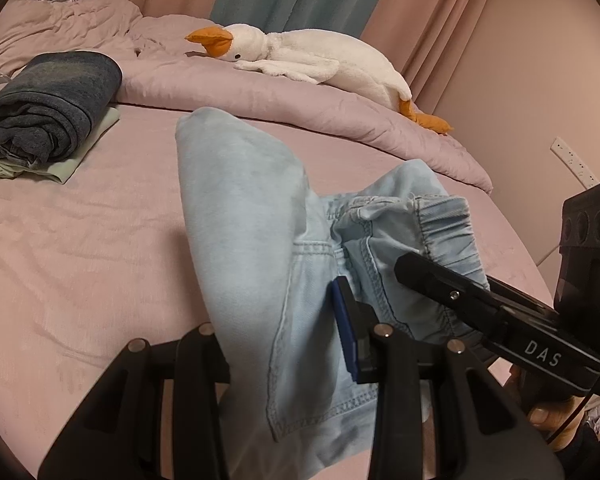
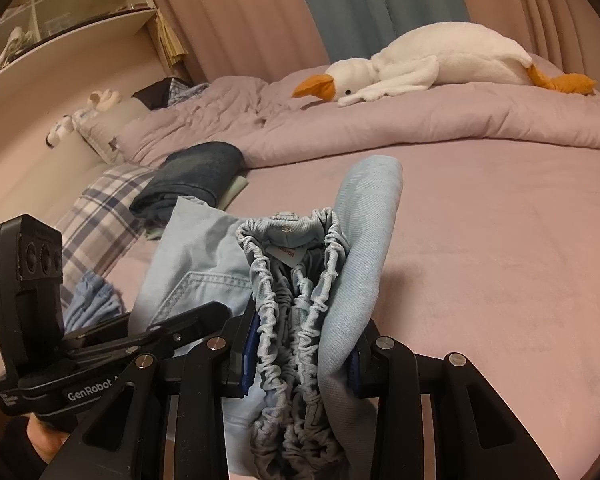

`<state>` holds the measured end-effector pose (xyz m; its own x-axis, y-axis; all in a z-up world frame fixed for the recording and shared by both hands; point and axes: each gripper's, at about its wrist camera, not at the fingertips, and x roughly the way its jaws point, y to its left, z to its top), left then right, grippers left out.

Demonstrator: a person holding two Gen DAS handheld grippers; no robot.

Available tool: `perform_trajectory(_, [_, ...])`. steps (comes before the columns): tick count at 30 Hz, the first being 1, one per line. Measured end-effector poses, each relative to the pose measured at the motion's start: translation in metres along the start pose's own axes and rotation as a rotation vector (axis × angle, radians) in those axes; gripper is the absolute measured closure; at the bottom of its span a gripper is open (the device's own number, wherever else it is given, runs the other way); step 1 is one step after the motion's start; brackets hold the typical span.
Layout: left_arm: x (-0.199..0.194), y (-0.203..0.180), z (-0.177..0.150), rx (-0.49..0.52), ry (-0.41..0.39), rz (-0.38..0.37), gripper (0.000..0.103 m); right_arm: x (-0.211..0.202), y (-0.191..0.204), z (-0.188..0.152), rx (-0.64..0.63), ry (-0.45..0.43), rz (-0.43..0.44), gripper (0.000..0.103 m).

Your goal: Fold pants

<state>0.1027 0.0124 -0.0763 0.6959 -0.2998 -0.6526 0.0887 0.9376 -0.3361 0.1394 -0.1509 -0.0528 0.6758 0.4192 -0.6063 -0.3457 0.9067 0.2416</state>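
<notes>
Light blue pants [image 1: 240, 208] are lifted over a pink bed, folded into a thick bundle with the fold pointing away. My left gripper [image 1: 284, 320] is shut on the pocket side of the bundle. One blue pad [image 1: 344, 332] shows; the other finger is hidden under cloth. In the right wrist view, the pants [image 2: 368, 208] show their gathered elastic waistband, and my right gripper [image 2: 300, 354] is shut on it between both blue pads. The two grippers hold the bundle close together: the right gripper [image 1: 424, 274] comes in from the right, and the left gripper [image 2: 196, 316] from the left.
A folded dark blue garment [image 1: 52, 108] lies on a pale green one at the left. A white plush goose [image 1: 312, 56] rests on the bunched pink duvet [image 1: 260, 96] at the back. A plaid pillow [image 2: 100, 216] and shelves [image 2: 60, 20] are at the left. Bare pink sheet [image 2: 500, 260] spreads to the right.
</notes>
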Motion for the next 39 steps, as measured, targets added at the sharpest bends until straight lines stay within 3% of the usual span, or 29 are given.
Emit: perform_trajectory(39, [0.062, 0.02, 0.019, 0.024, 0.084, 0.021, 0.066, 0.04, -0.012, 0.006, 0.064, 0.043, -0.017, 0.066])
